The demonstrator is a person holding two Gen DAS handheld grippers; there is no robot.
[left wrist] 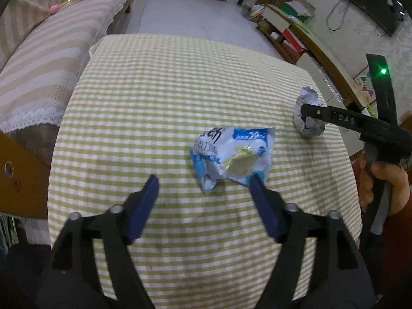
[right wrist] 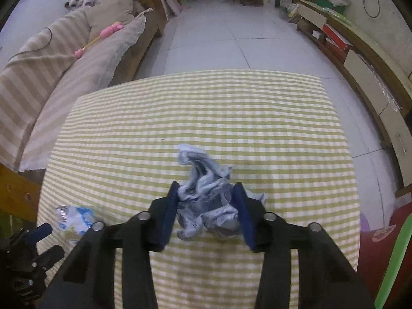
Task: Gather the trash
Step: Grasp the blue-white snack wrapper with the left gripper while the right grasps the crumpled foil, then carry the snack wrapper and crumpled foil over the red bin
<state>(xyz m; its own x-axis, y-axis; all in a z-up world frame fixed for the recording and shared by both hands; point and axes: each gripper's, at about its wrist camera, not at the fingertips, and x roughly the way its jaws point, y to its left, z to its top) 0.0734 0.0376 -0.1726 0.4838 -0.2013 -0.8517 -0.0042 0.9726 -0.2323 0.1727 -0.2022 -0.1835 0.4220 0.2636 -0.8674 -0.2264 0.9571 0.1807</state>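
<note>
The crumpled ball of grey-white paper [right wrist: 206, 200] sits on the right part of the counter [right wrist: 195, 108], which wears a green-and-white checked cloth. The right tool [right wrist: 207, 212] has its two blue pads on either side of the ball, their faces against the creased paper, so it looks pinched rather than merely straddled; the ball rests on the cloth, not yet lifted. From the left wrist view the same paper ball [left wrist: 309, 114] shows behind the black finger of the right tool [left wrist: 332, 118], with a hand [left wrist: 381, 182] gripping its handle at the counter's right edge.

Well to the left of the ball lies the second piece of trash, a torn blue-and-white plastic wrapper [left wrist: 231, 154], flattened and split open in the middle. The left tool [left wrist: 203, 184] stands spread wide just short of it: its right pad touches or nearly touches the wrapper's near edge, its left pad is over bare cloth, and nothing is between them.

So the step in hand seems to be the pick-up of both pieces, the right one further along. I'd judge the right tool next needs a straight lift with the pinch held firm, since loose paper can slip. The left tool wants shifting toward the wrapper so it lies between the pads, then closing low against the cloth, as thin film is hard to catch. No bin is in sight in either view.

Beyond the counter are a striped sofa [right wrist: 51, 77] and pale floor tiles [right wrist: 219, 38].
</note>
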